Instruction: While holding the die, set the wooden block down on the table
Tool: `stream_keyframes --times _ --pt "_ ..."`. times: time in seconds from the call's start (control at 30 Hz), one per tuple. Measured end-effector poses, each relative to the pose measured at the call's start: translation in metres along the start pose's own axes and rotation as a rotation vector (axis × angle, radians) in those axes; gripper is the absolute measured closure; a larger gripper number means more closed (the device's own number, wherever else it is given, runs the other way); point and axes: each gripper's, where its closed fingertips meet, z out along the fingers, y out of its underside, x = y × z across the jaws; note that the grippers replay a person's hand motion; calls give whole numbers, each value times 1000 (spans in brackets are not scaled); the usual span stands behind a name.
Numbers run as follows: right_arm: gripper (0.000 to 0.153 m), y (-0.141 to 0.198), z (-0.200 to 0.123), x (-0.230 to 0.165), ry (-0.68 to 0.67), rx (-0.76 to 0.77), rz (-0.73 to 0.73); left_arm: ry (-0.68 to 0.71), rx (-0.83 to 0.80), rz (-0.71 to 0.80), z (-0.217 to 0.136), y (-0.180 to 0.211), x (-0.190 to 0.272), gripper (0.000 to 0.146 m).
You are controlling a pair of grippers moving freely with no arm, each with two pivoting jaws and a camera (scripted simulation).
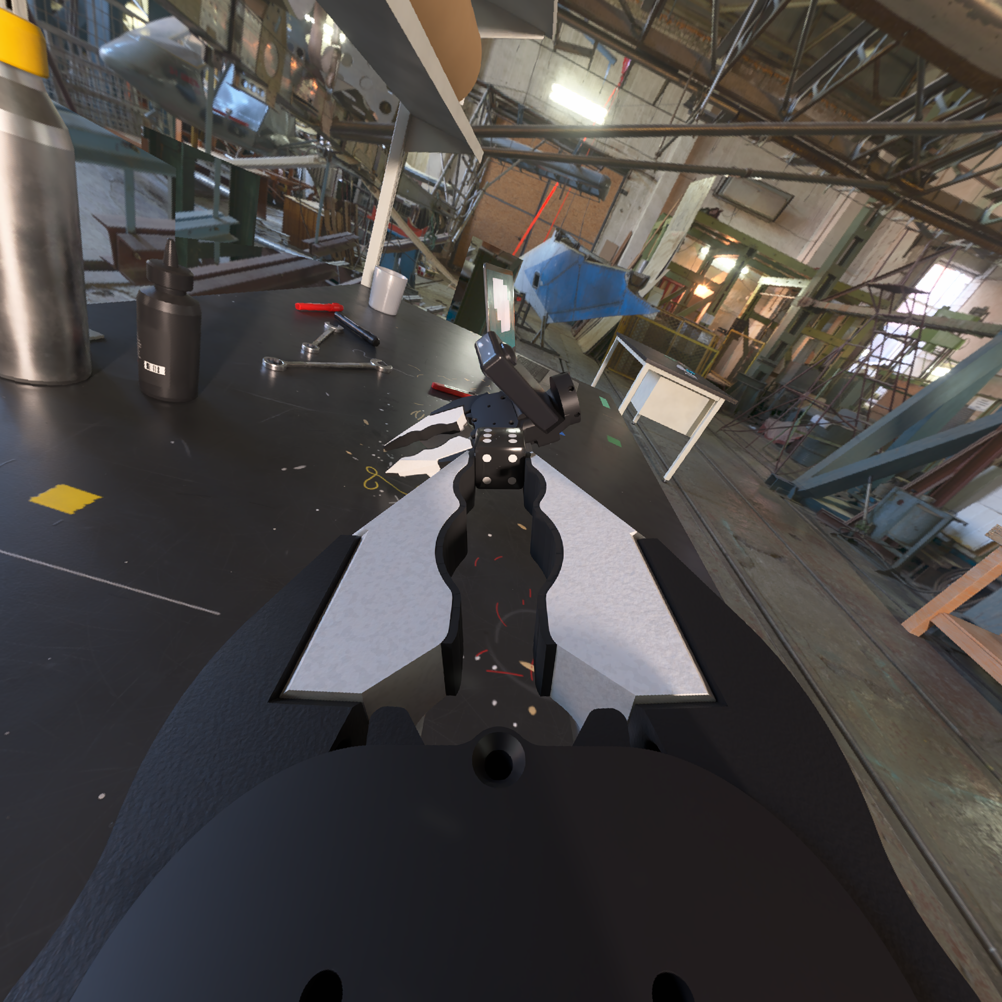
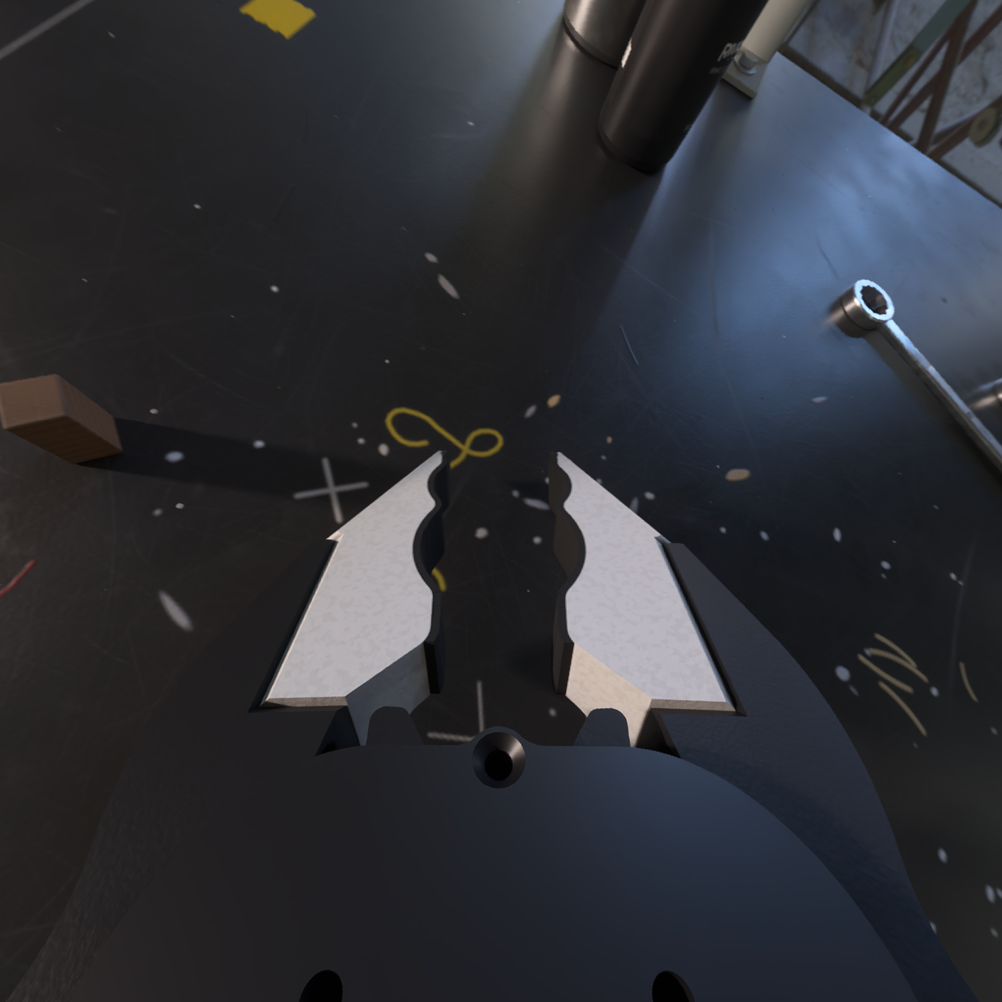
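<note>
My left gripper (image 1: 499, 480) is shut on a black die (image 1: 500, 453) with white pips, held at the fingertips above the dark table (image 1: 217, 515). My right gripper (image 2: 499, 458) is open and empty, just above the table. It also shows in the left wrist view (image 1: 393, 458), right behind the die, fingers pointing left. The brown wooden block (image 2: 59, 417) lies on the table at the far left of the right wrist view, well apart from the right gripper, casting a long shadow. The block does not show in the left wrist view.
A large steel bottle (image 1: 38, 217), a black bottle (image 1: 168, 336), wrenches (image 1: 325, 364), a red marker (image 1: 319, 307), a black marker (image 1: 355, 328) and a white cup (image 1: 387, 290) stand farther back. Dark cylinders (image 2: 650, 81) and a wrench (image 2: 916, 368) flank the right gripper. The table edge (image 1: 640, 450) runs on the right.
</note>
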Motion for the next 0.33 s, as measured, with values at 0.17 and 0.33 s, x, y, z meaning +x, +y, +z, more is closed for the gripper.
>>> stream_keyframes --times 0.17,0.33 --pt "153 -9 -3 2 -21 42 33 0 2 -7 -2 1 -2 130" --pt "145 -19 -8 -2 -84 91 -34 3 -3 -10 -3 2 -2 130"
